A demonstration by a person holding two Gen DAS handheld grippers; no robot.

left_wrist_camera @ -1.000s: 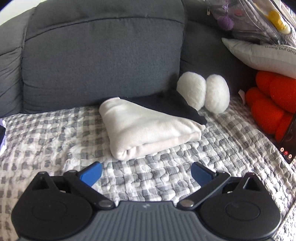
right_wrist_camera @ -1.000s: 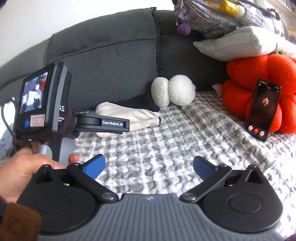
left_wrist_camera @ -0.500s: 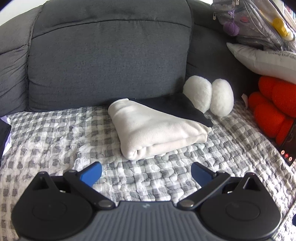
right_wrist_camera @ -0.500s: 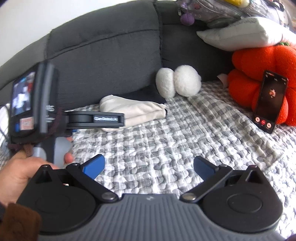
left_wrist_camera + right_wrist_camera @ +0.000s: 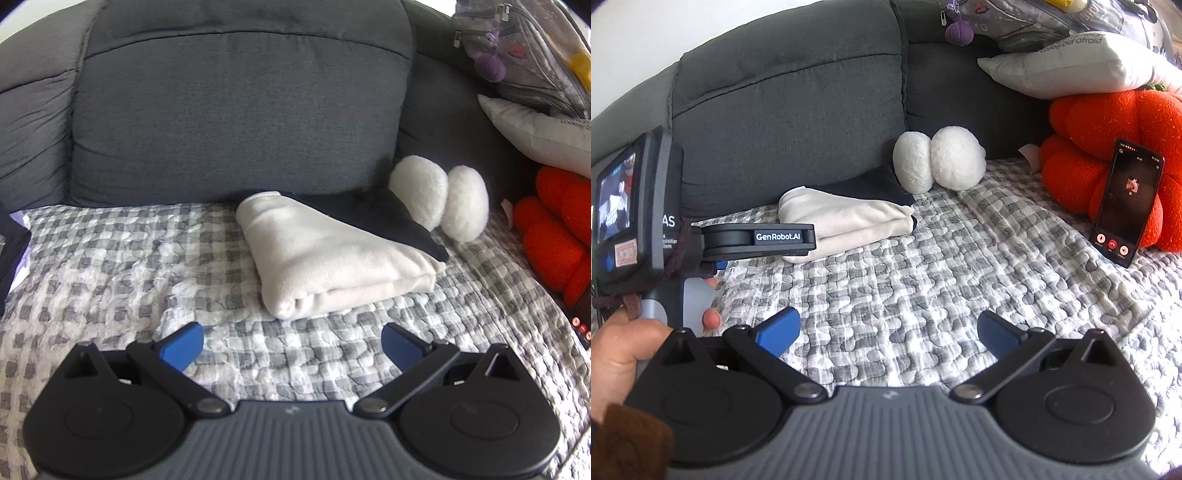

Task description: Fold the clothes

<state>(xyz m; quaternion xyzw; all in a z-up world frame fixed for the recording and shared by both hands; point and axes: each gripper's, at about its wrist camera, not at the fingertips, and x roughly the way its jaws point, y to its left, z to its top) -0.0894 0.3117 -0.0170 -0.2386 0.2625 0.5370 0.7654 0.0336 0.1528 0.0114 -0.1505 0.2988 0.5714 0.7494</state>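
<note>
Our left tool (image 5: 291, 343) and right tool (image 5: 888, 332) both wide open, empty — folded cream garment (image 5: 332, 266) ahead on checkered quilt (image 5: 923, 288), white plush balls (image 5: 938, 162) behind, phone (image 5: 1126, 199) against orange pumpkin cushion (image 5: 1108, 122).

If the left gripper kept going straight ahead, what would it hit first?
Probably the folded cream garment lying on the checked quilt; the open left gripper points at its near edge, though depth is uncertain.

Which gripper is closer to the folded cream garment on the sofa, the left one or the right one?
Left. The left gripper hangs open just in front of the cream garment, not touching. The right gripper is open farther back, to the garment's right.
</note>
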